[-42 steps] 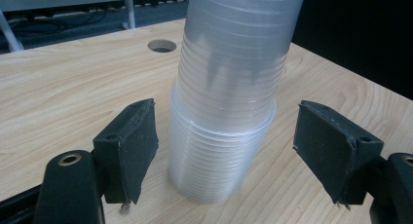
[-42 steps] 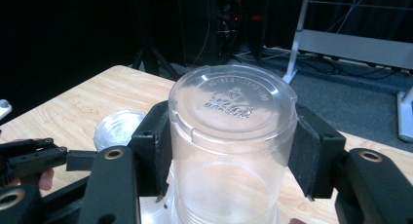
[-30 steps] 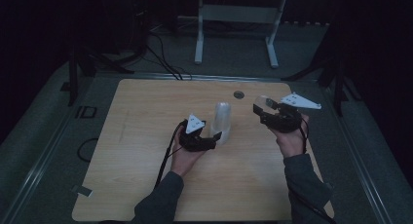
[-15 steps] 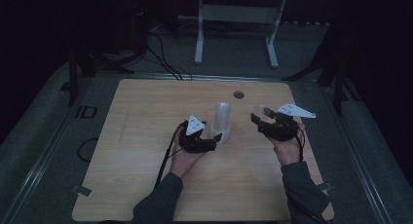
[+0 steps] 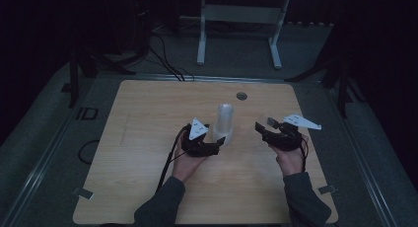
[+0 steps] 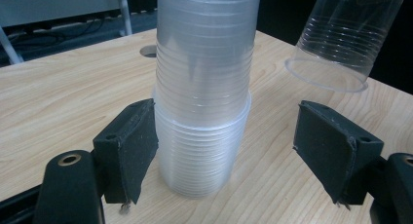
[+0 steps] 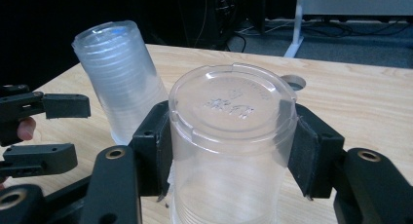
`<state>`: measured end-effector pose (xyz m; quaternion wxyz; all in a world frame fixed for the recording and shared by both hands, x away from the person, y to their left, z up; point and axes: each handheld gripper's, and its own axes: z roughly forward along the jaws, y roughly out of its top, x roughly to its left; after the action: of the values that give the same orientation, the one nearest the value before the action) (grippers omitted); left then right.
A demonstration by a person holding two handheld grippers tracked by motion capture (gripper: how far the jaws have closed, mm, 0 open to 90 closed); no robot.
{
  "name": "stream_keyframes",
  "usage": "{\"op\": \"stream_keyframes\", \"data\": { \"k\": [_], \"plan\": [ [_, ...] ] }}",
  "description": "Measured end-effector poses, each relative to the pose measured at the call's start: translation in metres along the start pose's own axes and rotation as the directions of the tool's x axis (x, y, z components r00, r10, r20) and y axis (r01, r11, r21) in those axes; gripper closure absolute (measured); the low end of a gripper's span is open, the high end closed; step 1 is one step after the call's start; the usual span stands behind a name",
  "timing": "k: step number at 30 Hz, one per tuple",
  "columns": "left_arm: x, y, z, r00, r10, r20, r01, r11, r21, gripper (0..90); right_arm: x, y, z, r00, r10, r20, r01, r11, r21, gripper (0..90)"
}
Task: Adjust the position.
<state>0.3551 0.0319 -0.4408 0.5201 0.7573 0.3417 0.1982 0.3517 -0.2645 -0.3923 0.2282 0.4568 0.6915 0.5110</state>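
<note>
A tall stack of nested clear ribbed plastic cups (image 6: 203, 102) stands upside down near the middle of the pale wooden table (image 5: 148, 138), and the left gripper (image 5: 217, 143) sits around its base with jaws apart: the left pad lies against the stack's side while the right pad stands clear of it. The right gripper (image 7: 233, 151), off to the stack's right, is clamped on a single clear plastic cup (image 7: 231, 146) held base-up, both pads pressing its sides, its open rim hanging above the tabletop
</note>
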Motion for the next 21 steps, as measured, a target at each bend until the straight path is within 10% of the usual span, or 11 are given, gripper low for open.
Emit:
{"op": "stream_keyframes", "data": {
  "k": [21],
  "plan": [
    [-0.012,0.001,0.003,0.9986,0.042,0.032,-0.042,0.9990,0.014,23.5,-0.010,-0.027,-0.004,0.9901,0.139,-0.021,-0.139,0.990,-0.026,41.5]
  ]
}}
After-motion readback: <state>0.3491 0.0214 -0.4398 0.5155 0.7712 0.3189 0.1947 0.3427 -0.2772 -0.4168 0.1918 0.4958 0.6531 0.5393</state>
